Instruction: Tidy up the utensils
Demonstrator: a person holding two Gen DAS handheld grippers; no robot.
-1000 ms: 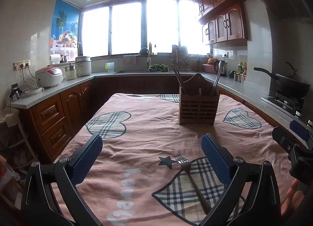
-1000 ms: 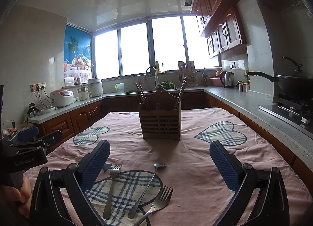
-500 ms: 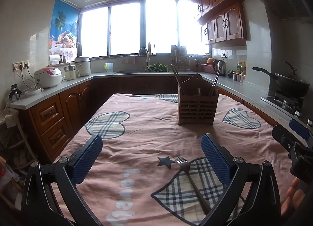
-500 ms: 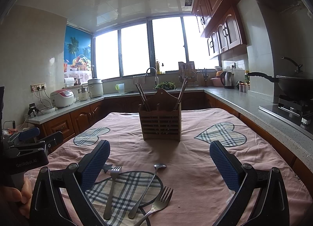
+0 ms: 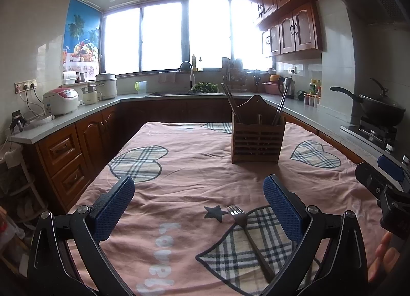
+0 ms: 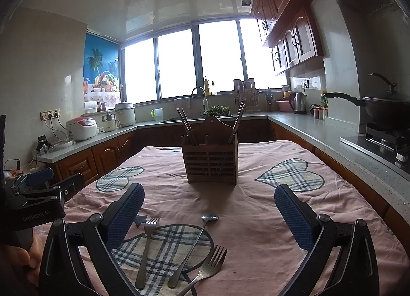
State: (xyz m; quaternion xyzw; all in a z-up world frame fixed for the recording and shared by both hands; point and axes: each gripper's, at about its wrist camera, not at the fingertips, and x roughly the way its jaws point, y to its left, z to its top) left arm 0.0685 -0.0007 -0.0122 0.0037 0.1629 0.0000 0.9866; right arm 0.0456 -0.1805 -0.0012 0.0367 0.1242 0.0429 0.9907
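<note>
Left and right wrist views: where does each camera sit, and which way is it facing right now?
Left wrist: rides the open left gripper, facing the window over a fork; the right gripper and a hand show at right.
Right wrist: rides the open right gripper, same heading; left gripper at left.
Shared: the wooden utensil holder, that fork, the pink tablecloth.

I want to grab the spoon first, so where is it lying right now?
In the right wrist view, the spoon lies on the tablecloth's plaid heart between two forks, in front of the wooden utensil holder.
</note>
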